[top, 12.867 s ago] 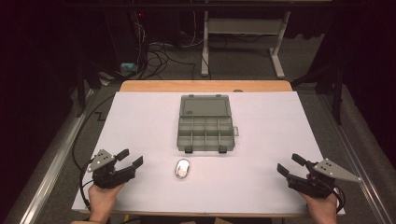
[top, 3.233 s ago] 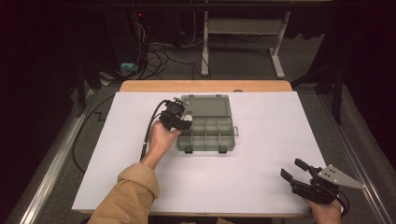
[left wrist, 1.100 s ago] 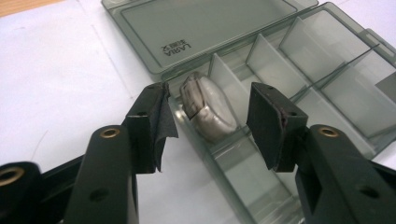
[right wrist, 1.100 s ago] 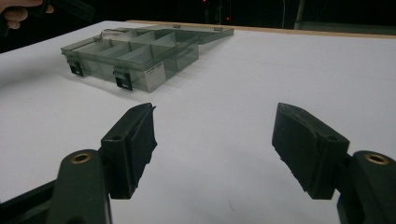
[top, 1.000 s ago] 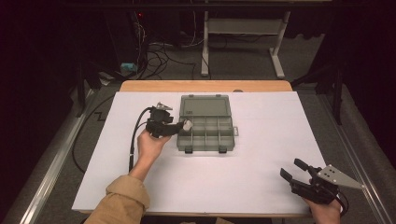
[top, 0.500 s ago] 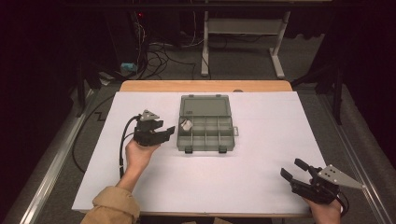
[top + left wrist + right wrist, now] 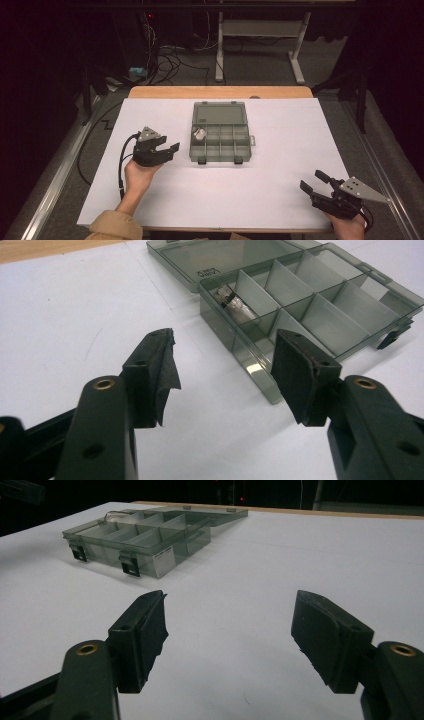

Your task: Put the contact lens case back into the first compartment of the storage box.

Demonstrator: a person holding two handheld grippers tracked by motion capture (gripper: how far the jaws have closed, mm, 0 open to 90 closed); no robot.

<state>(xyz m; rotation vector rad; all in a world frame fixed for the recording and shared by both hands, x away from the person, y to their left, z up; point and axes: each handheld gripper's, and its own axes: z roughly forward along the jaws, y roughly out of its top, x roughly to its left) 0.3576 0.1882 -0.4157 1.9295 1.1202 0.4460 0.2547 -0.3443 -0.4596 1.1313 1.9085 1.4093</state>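
The left gripper [image 7: 167, 150] hangs released and empty just left of the open organizer box [image 7: 220, 131], its jaws having just been opening. A small silvery piece [image 7: 200, 134] lies in the box's far-left compartment. The right gripper [image 7: 314, 184] sits released near the desk's [image 7: 280, 190] front edge.

A clear grey compartment box [image 7: 220, 132] is seen open near the middle of the table, its lid laid flat behind it. A small silvery object [image 7: 200, 134], perhaps metal, lies in the rear left compartment.
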